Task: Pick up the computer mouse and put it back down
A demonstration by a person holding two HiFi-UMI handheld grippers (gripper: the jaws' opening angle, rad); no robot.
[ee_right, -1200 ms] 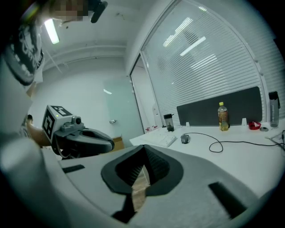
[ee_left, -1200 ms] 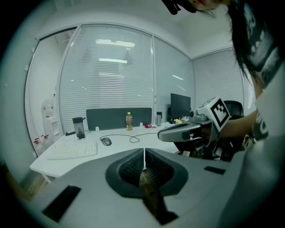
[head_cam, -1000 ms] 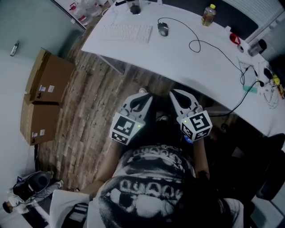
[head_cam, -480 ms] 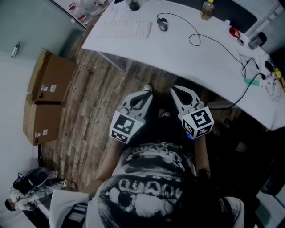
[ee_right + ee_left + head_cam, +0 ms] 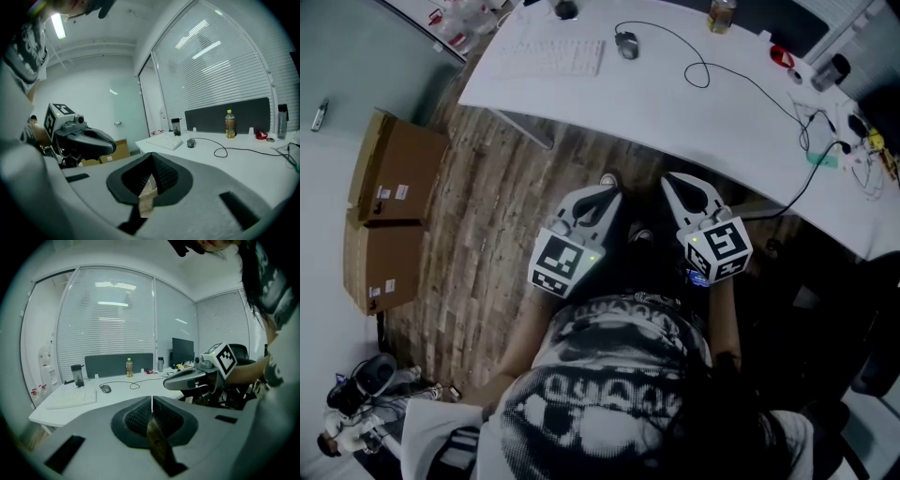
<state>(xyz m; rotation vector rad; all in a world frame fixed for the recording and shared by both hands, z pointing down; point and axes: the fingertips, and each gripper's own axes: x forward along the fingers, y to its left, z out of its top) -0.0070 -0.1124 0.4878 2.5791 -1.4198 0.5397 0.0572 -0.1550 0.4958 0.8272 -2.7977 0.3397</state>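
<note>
The dark computer mouse [image 5: 625,44] lies on the white desk [image 5: 712,112] far ahead, its black cable [image 5: 703,70] looping to the right. It also shows as the mouse [image 5: 106,388] in the left gripper view and the mouse [image 5: 191,143] in the right gripper view. My left gripper [image 5: 602,194] and right gripper [image 5: 677,182] are held side by side over the wooden floor, short of the desk's near edge. Both are shut with nothing between the jaws. Neither touches the mouse.
A white keyboard [image 5: 553,58] lies left of the mouse, with a dark cup [image 5: 565,9] behind it. A drink bottle [image 5: 721,14] stands further right. Cables and small clutter [image 5: 844,141] crowd the desk's right end. Cardboard boxes [image 5: 389,216] stand on the floor at the left.
In the head view the desk, mouse and keyboard have slid up and slightly left. Both grippers stay side by side, shut, in about the same place.
</note>
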